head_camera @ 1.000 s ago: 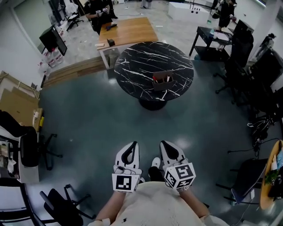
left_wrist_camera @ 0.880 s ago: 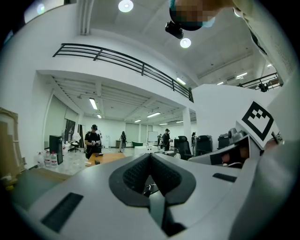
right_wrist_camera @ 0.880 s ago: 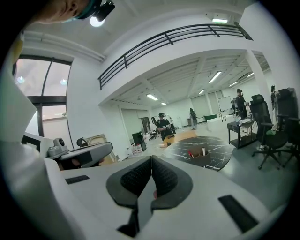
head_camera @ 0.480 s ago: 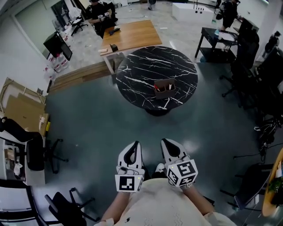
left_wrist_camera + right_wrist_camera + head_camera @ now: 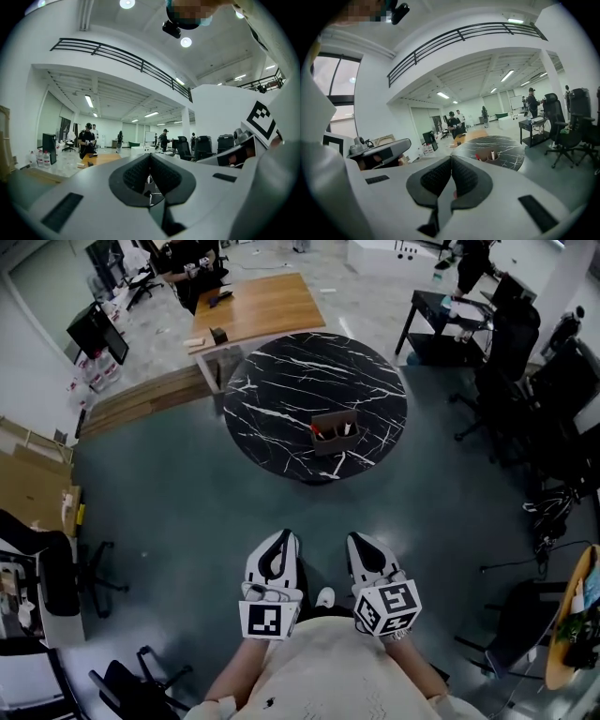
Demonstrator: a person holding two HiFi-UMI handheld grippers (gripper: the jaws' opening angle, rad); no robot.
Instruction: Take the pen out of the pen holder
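A brown pen holder (image 5: 334, 431) stands on the near side of a round black marble table (image 5: 281, 381); a red pen and a white one stick up in it. In the right gripper view the pen holder (image 5: 491, 155) shows small and far off on the marble table (image 5: 506, 147). My left gripper (image 5: 276, 546) and right gripper (image 5: 361, 547) are held close to my chest, well short of the table. Both are shut with nothing between the jaws. In its own view the left gripper (image 5: 150, 157) points level across the room.
A wooden desk (image 5: 253, 307) stands behind the marble table. Black office chairs (image 5: 525, 352) line the right side, another chair (image 5: 56, 568) and cardboard sit at the left. People stand at the far end of the room. Grey floor lies between me and the table.
The head view has shifted: the table and pen holder now sit slightly lower and more to the left in the picture. Both grippers have stayed shut near my chest.
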